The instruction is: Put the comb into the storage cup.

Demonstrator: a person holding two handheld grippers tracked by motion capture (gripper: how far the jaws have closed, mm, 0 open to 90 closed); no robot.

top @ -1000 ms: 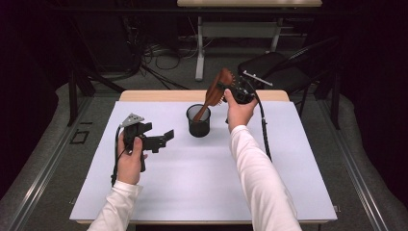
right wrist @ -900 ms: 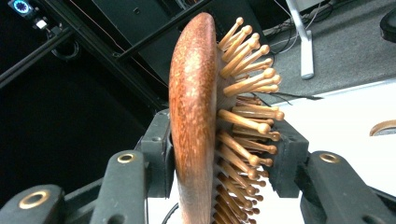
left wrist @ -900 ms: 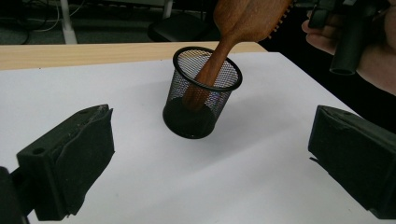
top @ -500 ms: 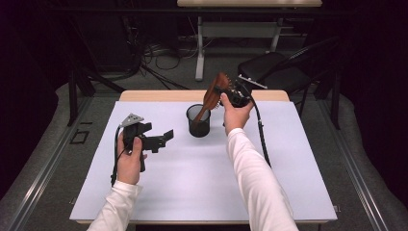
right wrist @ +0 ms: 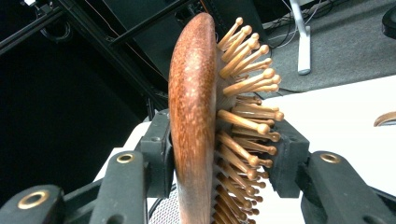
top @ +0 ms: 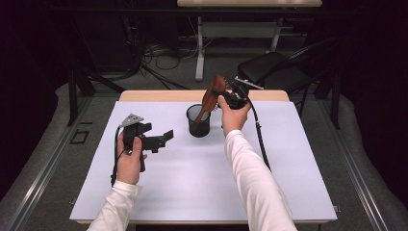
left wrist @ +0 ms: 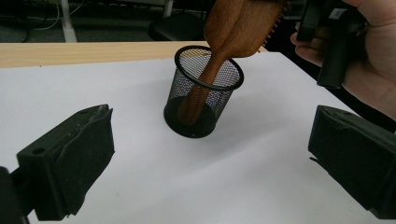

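While the left gripper (top: 166,137) hangs low over the near left of the white worktop (top: 288,183) with its jaws spread wide and nothing between them, the mesh cup (top: 198,121) stands upright farther back, near the middle. Above it the right gripper (top: 226,98) is clamped on the head of a wooden hairbrush (top: 211,96), one jaw on the smooth back, the other on the bristles. The brush leans, its handle down inside the cup.

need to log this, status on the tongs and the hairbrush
Right tongs shut on wooden hairbrush, handle down inside mesh cup. Left tongs open, holding nothing, short of the cup. Nothing in the way.
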